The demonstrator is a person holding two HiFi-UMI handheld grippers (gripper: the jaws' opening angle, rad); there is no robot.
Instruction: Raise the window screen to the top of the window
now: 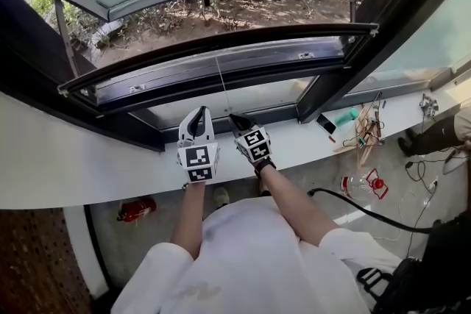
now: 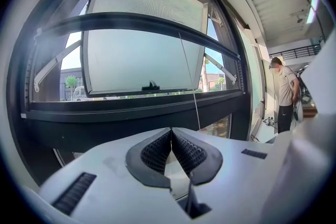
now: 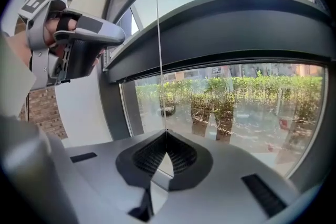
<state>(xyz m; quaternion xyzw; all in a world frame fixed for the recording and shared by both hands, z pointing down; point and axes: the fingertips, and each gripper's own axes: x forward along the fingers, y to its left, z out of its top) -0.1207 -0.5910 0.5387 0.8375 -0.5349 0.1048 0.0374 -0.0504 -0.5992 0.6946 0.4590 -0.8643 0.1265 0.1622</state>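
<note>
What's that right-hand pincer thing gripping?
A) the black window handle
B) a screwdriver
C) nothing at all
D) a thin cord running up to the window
D: the thin cord rises straight out of the pinched-shut tips of the right gripper.

White window sill (image 1: 88, 158): spans the frame from left to right. At its right end are a teal object (image 1: 346, 116), a black object (image 1: 326, 123) and tangled wires (image 1: 366, 132). Floor (image 1: 121, 243), lower frame: red fire extinguisher (image 1: 136, 209), clear bottle with a red cap (image 1: 358, 187), black hose (image 1: 368, 214).
</note>
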